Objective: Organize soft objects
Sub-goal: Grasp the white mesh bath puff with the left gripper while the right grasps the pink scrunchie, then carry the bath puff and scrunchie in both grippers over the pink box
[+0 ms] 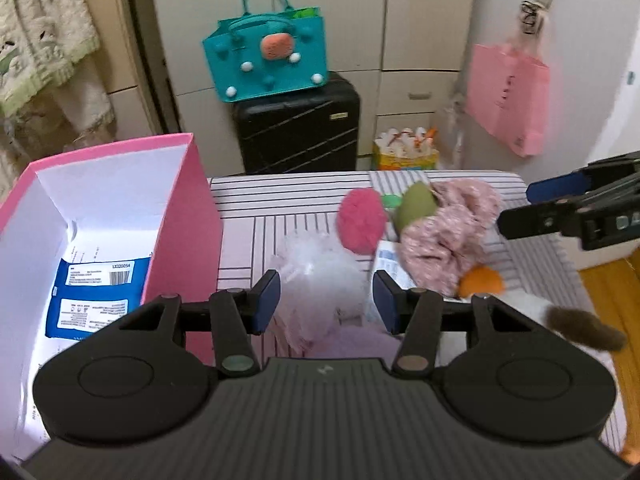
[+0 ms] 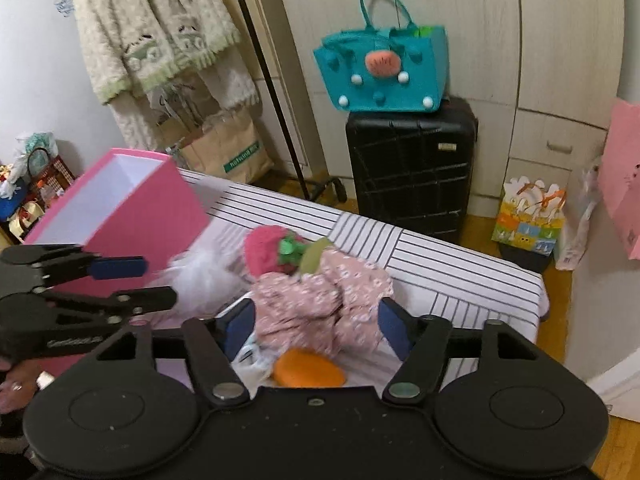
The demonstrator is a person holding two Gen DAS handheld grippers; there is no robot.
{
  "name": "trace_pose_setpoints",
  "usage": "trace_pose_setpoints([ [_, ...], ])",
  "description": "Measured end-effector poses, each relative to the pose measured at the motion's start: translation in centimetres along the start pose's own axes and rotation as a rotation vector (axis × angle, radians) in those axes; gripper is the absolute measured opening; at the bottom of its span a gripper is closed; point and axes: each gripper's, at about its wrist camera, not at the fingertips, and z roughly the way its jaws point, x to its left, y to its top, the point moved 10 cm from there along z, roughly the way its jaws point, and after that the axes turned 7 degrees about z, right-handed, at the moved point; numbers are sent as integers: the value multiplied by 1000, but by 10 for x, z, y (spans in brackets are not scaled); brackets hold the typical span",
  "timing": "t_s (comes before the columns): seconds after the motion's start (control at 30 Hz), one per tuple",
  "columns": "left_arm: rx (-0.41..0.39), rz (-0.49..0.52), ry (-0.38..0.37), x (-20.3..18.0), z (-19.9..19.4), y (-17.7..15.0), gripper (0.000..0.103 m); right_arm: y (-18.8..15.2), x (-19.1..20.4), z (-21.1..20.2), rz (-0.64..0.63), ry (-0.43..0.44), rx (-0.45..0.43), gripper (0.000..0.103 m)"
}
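A pile of soft things lies on the striped table (image 1: 280, 200): a white mesh pouf (image 1: 316, 268), a pink strawberry plush (image 1: 360, 220), a green sponge (image 1: 414, 204), a pink floral cloth (image 1: 444, 240) and an orange sponge (image 1: 480, 282). My left gripper (image 1: 326, 300) is open and empty just above the white pouf. My right gripper (image 2: 318, 326) is open around the floral cloth (image 2: 324, 304), with the orange sponge (image 2: 308, 368) below it. A pink box (image 1: 120, 216) stands open at the left, holding blue packets (image 1: 96, 296).
A black suitcase (image 1: 298, 132) with a teal bag (image 1: 268, 60) on top stands behind the table. A pink paper bag (image 1: 508, 96) hangs on the right wall. A brown fuzzy item (image 1: 584, 328) lies at the table's right edge. A coat (image 2: 160, 40) hangs at the left.
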Motion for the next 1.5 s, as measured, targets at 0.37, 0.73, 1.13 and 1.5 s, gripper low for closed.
trace_pose_setpoints([
  [0.37, 15, 26, 143, 1, 50, -12, 54, -10, -4, 60, -54, -29, 100, 82],
  [0.73, -2, 70, 186, 3, 60, -19, 20, -22, -8, 59, 26, -1, 101, 39],
  [1.13, -130, 69, 164, 2, 20, -12, 14, -13, 11, 20, -7, -24, -6, 16],
  [1.5, -154, 74, 52, 8, -33, -11, 14, 0, 47, -22, -37, 6, -67, 16],
])
